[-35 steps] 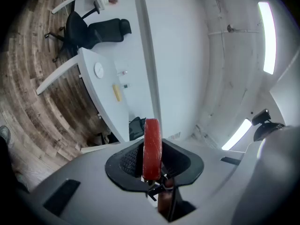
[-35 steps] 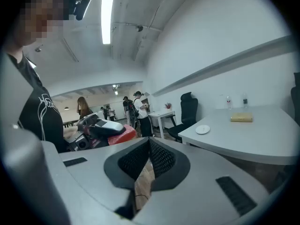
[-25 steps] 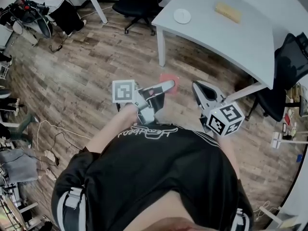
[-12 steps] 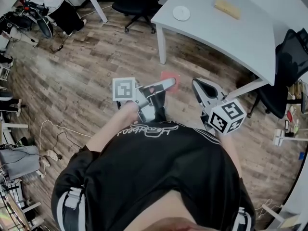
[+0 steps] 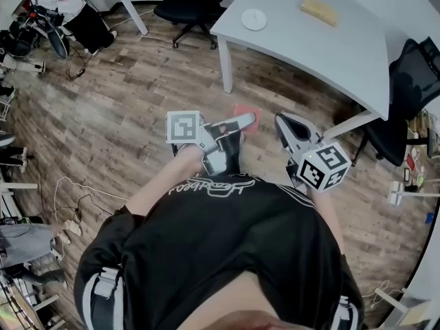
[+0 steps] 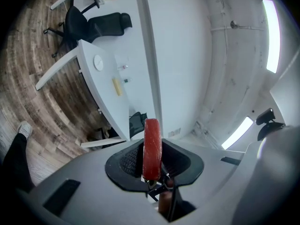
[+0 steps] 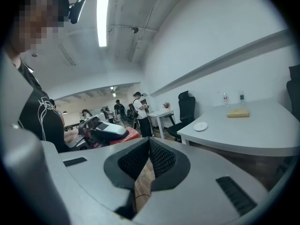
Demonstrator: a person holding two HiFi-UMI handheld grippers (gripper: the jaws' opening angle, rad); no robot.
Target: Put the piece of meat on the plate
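Little has changed since a second ago. The left tool (image 5: 242, 122) is clamped on the piece of meat (image 6: 152, 146) as before. The right tool (image 5: 280, 121) stays just beside it, its jaws together with nothing between them. Both are held in front of the person's chest, over the wooden floor (image 5: 124, 115). Only the framing has shifted: the white worktop (image 5: 323, 53), the plate (image 5: 254, 19) and the yellowish block (image 5: 318, 10) now sit slightly farther left and closer to the top edge of the head view. The meat is well apart from the plate, which lies near the left end of the worktop, far beyond the tools.

In the head view the meat shows only as a red sliver past the left tool's jaw. The left gripper view shows it edge-on and upright between the pads, its lower end hidden in the jaws. The black shirt (image 5: 227, 253) covers most of both hands. The worktop's far side is cut off, and what the yellowish block is cannot be told.
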